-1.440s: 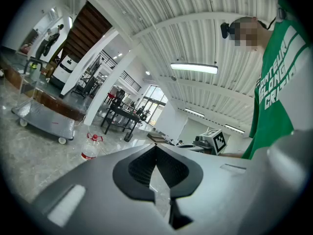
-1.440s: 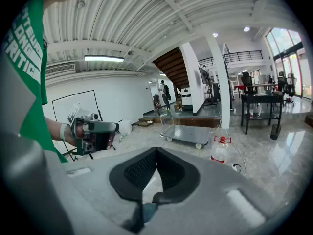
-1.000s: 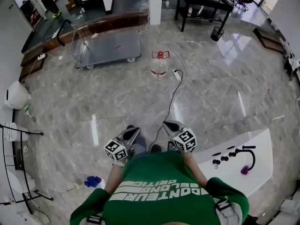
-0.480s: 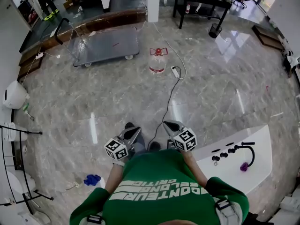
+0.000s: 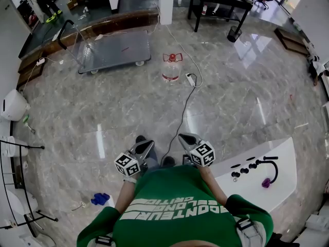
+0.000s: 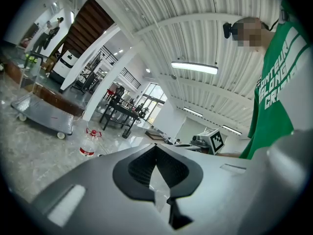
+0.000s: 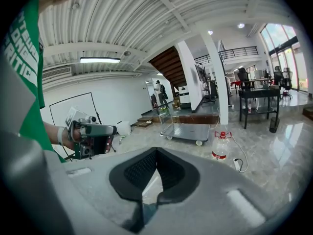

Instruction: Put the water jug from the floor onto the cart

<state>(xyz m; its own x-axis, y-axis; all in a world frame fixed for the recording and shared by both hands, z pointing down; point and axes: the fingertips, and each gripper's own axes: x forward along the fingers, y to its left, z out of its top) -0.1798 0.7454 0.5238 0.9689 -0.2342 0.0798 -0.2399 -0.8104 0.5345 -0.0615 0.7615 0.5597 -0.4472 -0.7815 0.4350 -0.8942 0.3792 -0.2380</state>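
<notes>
A grey marble floor (image 5: 241, 107) fills most of the head view, glossy with reflected light. At its far side stands the cart (image 5: 115, 50), a low flat platform on small wheels with a black push handle at its left end; its deck is bare. To the person's right a white curved surface (image 5: 257, 187) carries a few small black pieces and a purple one. The person in a green shirt (image 5: 175, 205) stands well apart from the cart and faces it.

The water jug (image 5: 171, 68) stands upright on the floor, near the cart's right front corner but apart from it. It is clear, with a red cap, a red carry handle and a red label. In the left gripper view it shows as the same jug (image 6: 88, 143) to the right of the cart, and likewise in the right gripper view (image 7: 220, 147).

The left hand-held gripper (image 5: 145, 144) and the right hand-held gripper (image 5: 184, 137) are held side by side close to the person's chest, far from the jug. Each has its jaws pressed together with nothing between them.

A white power strip (image 5: 191, 80) lies just right of the jug, its dark cable running back toward the person. A small blue thing (image 5: 99, 198) lies on the floor at the lower left.
</notes>
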